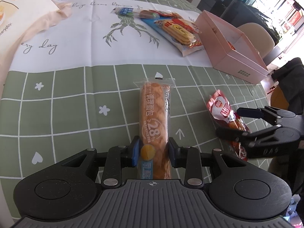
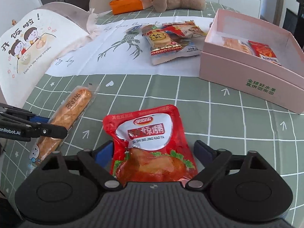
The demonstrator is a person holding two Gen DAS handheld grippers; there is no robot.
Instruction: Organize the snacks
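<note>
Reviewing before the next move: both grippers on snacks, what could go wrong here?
1. Left gripper pinches the long bread stick pack at its near end; lifted, it may sag or swing.
2. Right gripper is open around the flat red roast-duck pouch; closing may only crumple its edges.

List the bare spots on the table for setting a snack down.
Free: green grid between bread stick and red pouch; white panel between tote bag and snack pile. Crowded: pile against the pink box.
</note>
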